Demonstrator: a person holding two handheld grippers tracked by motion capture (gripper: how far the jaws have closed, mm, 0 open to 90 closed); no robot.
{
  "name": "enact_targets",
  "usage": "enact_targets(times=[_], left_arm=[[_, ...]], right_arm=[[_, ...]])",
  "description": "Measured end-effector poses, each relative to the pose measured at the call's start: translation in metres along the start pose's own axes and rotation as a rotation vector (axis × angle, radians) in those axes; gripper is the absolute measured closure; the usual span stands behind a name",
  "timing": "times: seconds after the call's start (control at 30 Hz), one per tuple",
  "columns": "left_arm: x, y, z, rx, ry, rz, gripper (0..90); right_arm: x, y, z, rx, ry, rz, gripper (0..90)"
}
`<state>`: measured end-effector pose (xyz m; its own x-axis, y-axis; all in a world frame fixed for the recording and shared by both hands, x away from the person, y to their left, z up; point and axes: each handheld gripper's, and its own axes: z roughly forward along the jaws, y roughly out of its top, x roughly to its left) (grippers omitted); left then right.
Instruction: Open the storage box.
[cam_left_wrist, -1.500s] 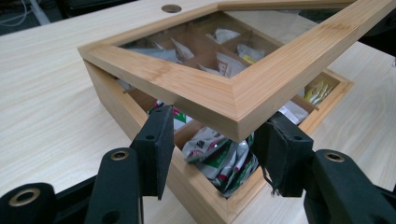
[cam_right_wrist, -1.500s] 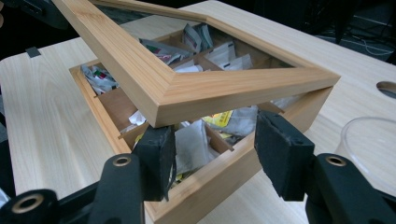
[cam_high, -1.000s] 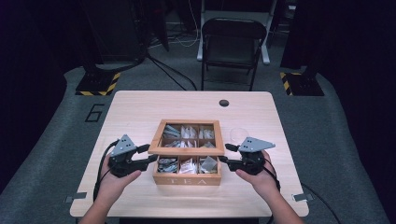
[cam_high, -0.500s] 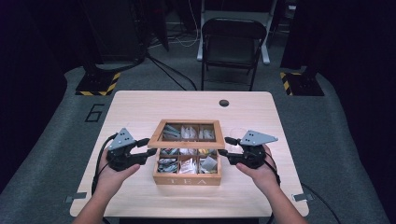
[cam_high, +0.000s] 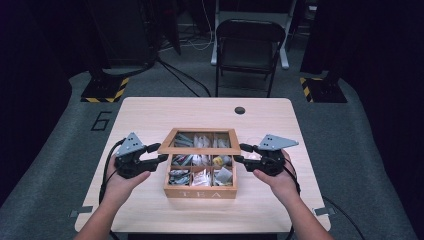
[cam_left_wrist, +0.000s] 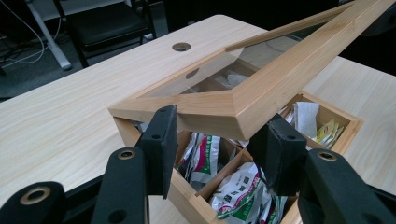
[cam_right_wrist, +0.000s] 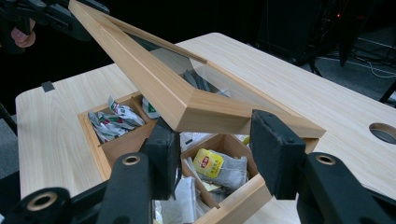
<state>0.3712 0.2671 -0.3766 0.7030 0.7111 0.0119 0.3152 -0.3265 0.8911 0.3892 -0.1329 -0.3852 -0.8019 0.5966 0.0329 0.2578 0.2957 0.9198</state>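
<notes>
- The tea box (cam_high: 200, 184) stands mid-table (cam_high: 150, 115); its lid (cam_high: 200, 148) is tilted up, front edge raised.
- The left gripper (cam_high: 161, 159) grasps the lid's left front corner between its pads (cam_left_wrist: 161, 140).
- The right gripper (cam_high: 241, 152), its jaws just closing, has the right front corner between its pads (cam_right_wrist: 273, 149), one on each side.

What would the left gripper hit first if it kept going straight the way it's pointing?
Most likely the raised lid of the tea box. The left gripper has the lid's front corner between its jaws, which have just been closing; whether the pads already touch the wood is hard to tell.
</notes>
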Motion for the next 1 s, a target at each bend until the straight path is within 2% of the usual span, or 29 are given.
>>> enact_targets(times=[0.23, 0.57, 0.67, 1.0], left_arm=[[0.001, -0.001, 0.003, -0.002, 0.002, -0.009, 51.9], [0.009, -0.008, 0.019, 0.046, 0.025, -0.025, 50.8], [0.012, -0.009, 0.024, 0.042, 0.032, -0.037, 50.8], [0.017, -0.009, 0.030, 0.007, 0.045, -0.028, 54.7]], right_arm=[[0.000, 0.001, 0.000, 0.013, 0.001, 0.001, 52.9], [0.000, 0.002, 0.000, 0.025, 0.003, 0.006, 52.8], [0.000, 0.002, 0.000, 0.025, 0.004, 0.000, 52.8], [-0.001, 0.003, 0.000, 0.021, 0.002, 0.006, 52.9]])
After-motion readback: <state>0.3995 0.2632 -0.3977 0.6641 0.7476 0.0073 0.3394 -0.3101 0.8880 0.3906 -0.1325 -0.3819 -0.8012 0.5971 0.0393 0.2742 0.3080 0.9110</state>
